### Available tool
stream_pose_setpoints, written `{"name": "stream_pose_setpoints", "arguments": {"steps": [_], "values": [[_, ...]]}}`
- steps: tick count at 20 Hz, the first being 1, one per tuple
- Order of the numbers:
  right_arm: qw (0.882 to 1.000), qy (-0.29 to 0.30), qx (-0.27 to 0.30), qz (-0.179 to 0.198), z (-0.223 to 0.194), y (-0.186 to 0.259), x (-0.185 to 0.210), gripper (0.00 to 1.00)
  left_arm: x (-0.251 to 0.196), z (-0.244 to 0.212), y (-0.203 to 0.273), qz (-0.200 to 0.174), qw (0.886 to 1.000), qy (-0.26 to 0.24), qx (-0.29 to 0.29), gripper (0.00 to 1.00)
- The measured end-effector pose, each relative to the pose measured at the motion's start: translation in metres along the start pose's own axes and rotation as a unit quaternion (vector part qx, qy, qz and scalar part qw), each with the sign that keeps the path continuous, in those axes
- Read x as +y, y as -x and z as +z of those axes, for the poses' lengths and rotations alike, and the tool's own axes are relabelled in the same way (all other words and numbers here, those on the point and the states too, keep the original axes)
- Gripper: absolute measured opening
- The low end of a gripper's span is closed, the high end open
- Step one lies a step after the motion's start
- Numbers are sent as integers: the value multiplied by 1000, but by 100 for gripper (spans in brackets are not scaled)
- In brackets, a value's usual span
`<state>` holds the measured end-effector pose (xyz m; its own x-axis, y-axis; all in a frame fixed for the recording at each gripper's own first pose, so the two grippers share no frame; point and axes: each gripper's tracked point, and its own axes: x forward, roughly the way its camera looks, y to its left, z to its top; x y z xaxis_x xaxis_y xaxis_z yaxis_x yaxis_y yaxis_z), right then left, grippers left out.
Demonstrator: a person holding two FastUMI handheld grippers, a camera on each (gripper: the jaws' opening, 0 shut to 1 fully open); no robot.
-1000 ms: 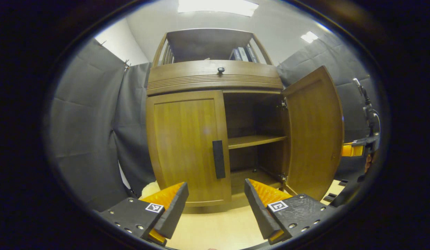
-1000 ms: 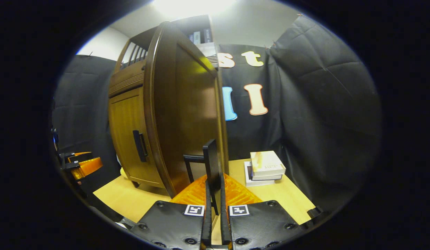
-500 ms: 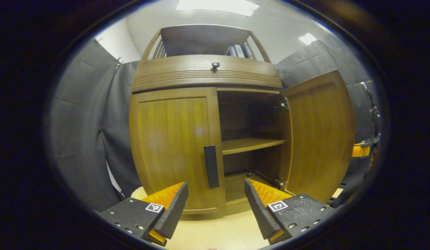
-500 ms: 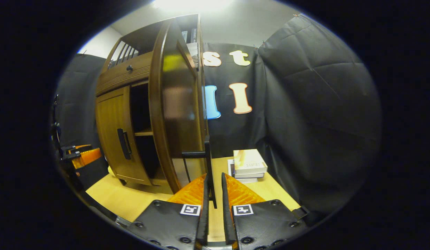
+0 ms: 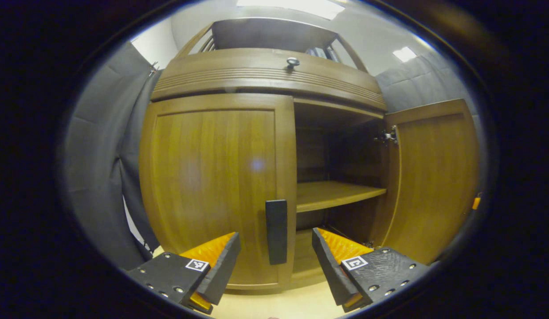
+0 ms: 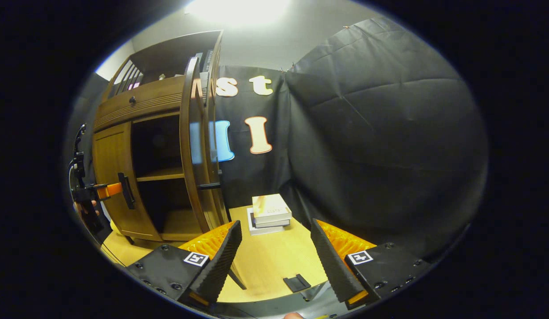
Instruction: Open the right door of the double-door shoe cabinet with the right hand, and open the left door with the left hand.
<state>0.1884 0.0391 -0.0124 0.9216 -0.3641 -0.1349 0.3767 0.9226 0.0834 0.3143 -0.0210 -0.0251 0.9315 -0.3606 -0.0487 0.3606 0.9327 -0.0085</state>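
Observation:
The wooden shoe cabinet [image 5: 221, 84] stands close in the left gripper view. Its left door [image 5: 212, 186] is closed, and the door's black handle [image 5: 276, 231] stands just ahead, between the fingers of my open left gripper [image 5: 276, 261]. The right door [image 5: 434, 177] is swung wide open, baring a shelf [image 5: 336, 195]. In the right gripper view that right door [image 6: 194, 146] shows edge-on, with its handle [image 6: 209, 186] sticking out. My right gripper [image 6: 276, 261] is open and empty, back from the door. The left gripper [image 6: 110, 190] shows at the left door's handle [image 6: 126, 190].
A stack of books [image 6: 270, 212] lies on the light wooden table [image 6: 274, 248] by the black cloth wall, right of the cabinet. A small black piece [image 6: 296, 282] lies near the table's front edge. A drawer with a round knob [image 5: 292, 61] runs above the doors.
My right gripper let go of the right door's handle, opened and drew back; the door swung wider. My left gripper came closer to the left door's handle.

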Motion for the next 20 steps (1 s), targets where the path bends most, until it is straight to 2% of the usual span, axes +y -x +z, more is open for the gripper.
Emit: {"name": "stream_pose_setpoints", "arguments": {"steps": [3, 6, 8, 9, 11, 12, 16, 19, 20], "values": [[1000, 11, 1, -21, -3, 7, -8, 100, 6, -4, -28, 10, 1000, 6, 10, 93], [999, 9, 10, -34, -7, 12, -12, 98, 15, -16, -47, 29, 999, 6, 21, 92], [999, 10, 15, -40, -10, 15, -14, 98, 16, -25, -58, 28, 999, 14, 35, 94], [999, 10, 16, -41, -10, 16, -14, 98, 10, -25, -58, 15, 999, 26, 34, 85], [999, 11, 16, -38, -10, 18, -13, 98, 7, -23, -61, 20, 999, 24, 29, 67], [999, 13, 17, -36, -10, 17, -12, 98, -2, -20, -60, 1, 999, 21, 27, 58], [999, 26, 17, -20, -11, 17, -10, 98, -4, -21, -57, 18, 999, 18, 29, 35], [999, 39, 18, -1, -11, 17, -8, 98, -4, -19, -48, 8, 999, 32, 36, 17], [999, 41, 18, 6, -10, 16, -5, 92, -4, -19, -39, 3, 999, 30, 34, 18]]}}
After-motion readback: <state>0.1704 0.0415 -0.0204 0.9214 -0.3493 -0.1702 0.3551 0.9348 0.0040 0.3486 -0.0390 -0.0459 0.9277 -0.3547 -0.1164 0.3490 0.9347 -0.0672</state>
